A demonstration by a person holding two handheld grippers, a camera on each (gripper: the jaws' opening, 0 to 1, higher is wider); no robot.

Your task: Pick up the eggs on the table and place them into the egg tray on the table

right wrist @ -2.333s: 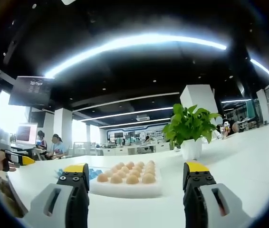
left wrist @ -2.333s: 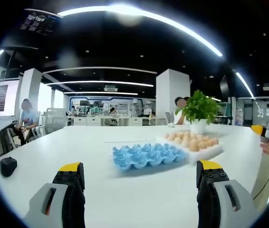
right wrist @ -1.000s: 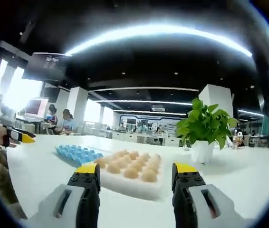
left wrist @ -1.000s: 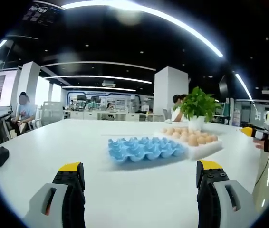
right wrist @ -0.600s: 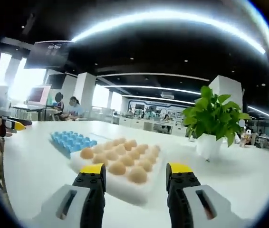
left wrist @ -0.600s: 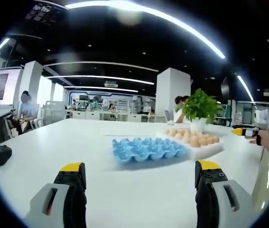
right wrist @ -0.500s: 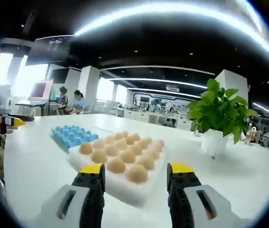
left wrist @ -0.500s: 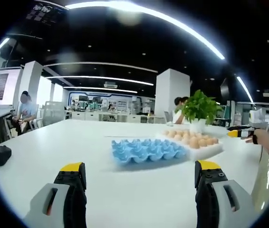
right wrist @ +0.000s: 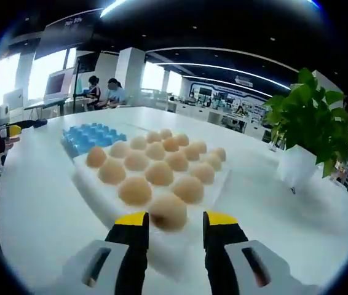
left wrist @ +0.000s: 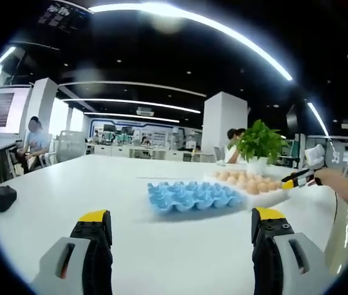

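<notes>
Right gripper [right wrist: 173, 219] low in centre frame of the right gripper view, yellow-tipped jaws parted on either side of the nearest egg [right wrist: 167, 211], flanking it closely but no grip to be made out; rest of the eggs [right wrist: 160, 161] in rows on a white foam tray [right wrist: 223, 179] running to mid-frame; blue egg tray [right wrist: 91, 137] at left centre, just beyond the white one, cups bare; potted plant [right wrist: 310, 123] at upper right; seated people [right wrist: 107, 91] at upper left. Over in the left gripper view: left gripper [left wrist: 181, 225] at the bottom, jaws spread wide, holding nothing, above bare white table [left wrist: 88, 187]; blue egg tray [left wrist: 193, 195] dead centre, eggs [left wrist: 248, 180] just right of it; right gripper [left wrist: 298, 179] coming in at right centre over the eggs' far edge; black mouse-like object [left wrist: 4, 197] at left edge.
</notes>
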